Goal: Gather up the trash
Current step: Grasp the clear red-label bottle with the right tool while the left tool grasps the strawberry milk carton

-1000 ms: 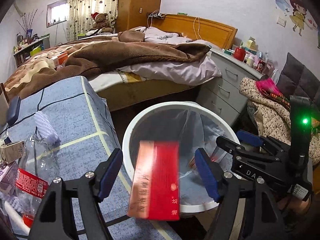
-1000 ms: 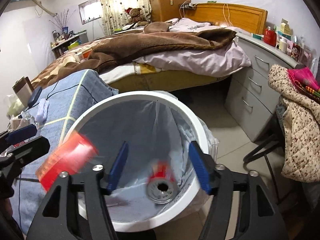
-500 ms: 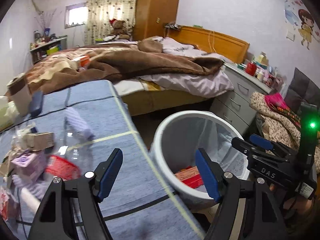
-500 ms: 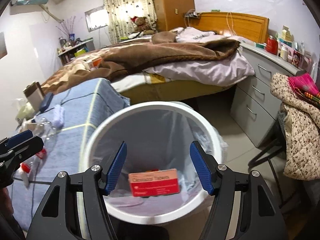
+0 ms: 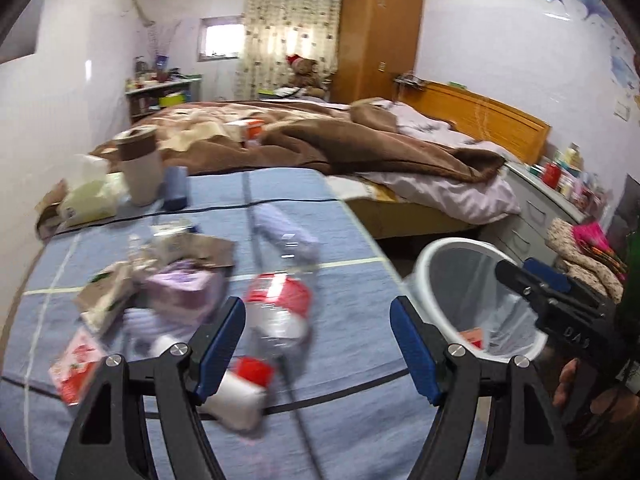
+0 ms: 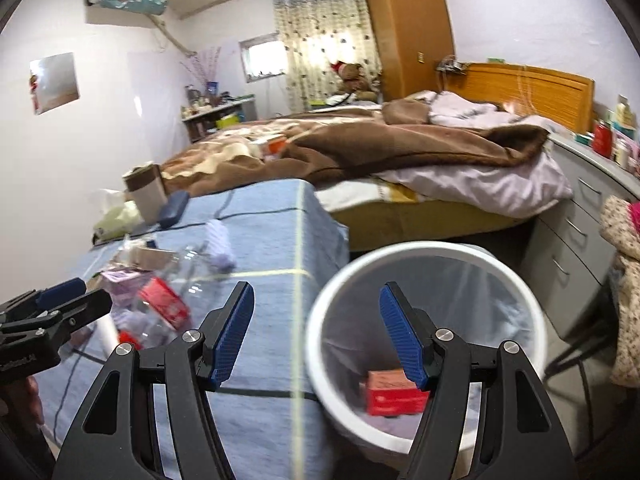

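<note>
A: Why does the left gripper (image 5: 318, 344) hang over the tabletop (image 5: 352, 292) with its fingers spread and empty?
B: It looks lined up on the bottle (image 5: 280, 312) in the trash pile.
A: And the right gripper (image 6: 316, 334)?
B: Spread, empty, by the bin (image 6: 520, 280), where a red box (image 6: 394, 398) lies.

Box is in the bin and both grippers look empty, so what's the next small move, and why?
Probably ease the left gripper forward and down around the clear plastic bottle with the red label. It lies on the blue table cover right ahead of the open jaws, nearest among the trash remaining there, and the white bin stands close beside the table.
</note>
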The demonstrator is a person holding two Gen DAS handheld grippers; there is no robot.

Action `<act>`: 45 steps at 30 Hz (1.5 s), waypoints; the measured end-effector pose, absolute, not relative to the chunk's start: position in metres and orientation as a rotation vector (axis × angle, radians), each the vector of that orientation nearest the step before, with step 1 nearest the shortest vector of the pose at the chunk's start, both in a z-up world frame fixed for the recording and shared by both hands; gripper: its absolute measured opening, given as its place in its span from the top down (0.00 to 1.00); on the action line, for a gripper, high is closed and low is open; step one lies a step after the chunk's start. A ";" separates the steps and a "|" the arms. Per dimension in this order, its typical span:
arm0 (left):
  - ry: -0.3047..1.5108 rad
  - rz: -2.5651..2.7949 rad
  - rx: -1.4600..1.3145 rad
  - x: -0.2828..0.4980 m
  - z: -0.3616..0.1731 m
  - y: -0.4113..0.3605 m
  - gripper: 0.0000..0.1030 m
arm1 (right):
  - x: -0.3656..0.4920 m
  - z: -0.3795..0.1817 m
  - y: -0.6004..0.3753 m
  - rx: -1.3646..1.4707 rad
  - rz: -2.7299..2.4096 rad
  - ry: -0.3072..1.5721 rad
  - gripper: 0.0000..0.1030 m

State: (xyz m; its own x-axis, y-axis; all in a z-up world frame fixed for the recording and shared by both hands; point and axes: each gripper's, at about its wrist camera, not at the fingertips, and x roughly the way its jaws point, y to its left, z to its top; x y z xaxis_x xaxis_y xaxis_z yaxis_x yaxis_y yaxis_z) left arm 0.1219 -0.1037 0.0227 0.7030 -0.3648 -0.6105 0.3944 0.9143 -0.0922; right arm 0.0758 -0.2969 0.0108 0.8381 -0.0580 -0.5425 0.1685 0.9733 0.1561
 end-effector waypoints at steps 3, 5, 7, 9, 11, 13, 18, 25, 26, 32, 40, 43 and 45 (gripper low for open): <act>0.677 -0.385 0.027 0.124 0.018 -0.077 0.26 | 0.083 0.011 -0.284 0.184 -0.095 0.559 0.29; 0.678 -0.355 0.020 0.124 0.016 -0.060 0.25 | 0.090 0.009 -0.276 0.193 -0.068 0.576 0.24; 0.682 -0.320 0.016 0.125 0.014 -0.044 0.24 | 0.099 0.005 -0.268 0.220 -0.034 0.605 0.24; 0.687 -0.291 0.012 0.126 0.012 -0.029 0.22 | 0.107 0.001 -0.259 0.242 -0.004 0.645 0.24; 0.695 -0.276 0.011 0.127 0.009 -0.014 0.22 | 0.112 -0.003 -0.248 0.254 0.023 0.667 0.24; 0.716 -0.248 0.015 0.129 0.004 0.000 0.22 | 0.118 -0.006 -0.237 0.244 0.034 0.684 0.24; 0.735 -0.193 -0.012 0.131 -0.004 0.037 0.22 | 0.133 -0.009 -0.216 0.251 0.041 0.717 0.24; 0.794 -0.121 -0.014 0.140 -0.024 0.078 0.22 | 0.154 -0.016 -0.201 0.241 0.017 0.769 0.24; 0.798 -0.114 -0.014 0.141 -0.027 0.083 0.22 | 0.158 -0.018 -0.201 0.244 0.010 0.779 0.24; 0.840 -0.108 0.022 0.153 -0.042 0.096 0.21 | 0.172 -0.026 -0.195 0.248 0.002 0.820 0.24; 0.874 -0.206 0.030 0.163 -0.047 0.091 0.17 | 0.186 -0.032 -0.181 0.204 0.008 0.864 0.24; 0.889 -0.208 0.086 0.166 -0.053 0.083 0.17 | 0.188 -0.034 -0.176 0.184 0.024 0.877 0.24; 0.902 -0.200 0.115 0.169 -0.056 0.080 0.17 | 0.187 -0.035 -0.173 0.174 0.044 0.889 0.24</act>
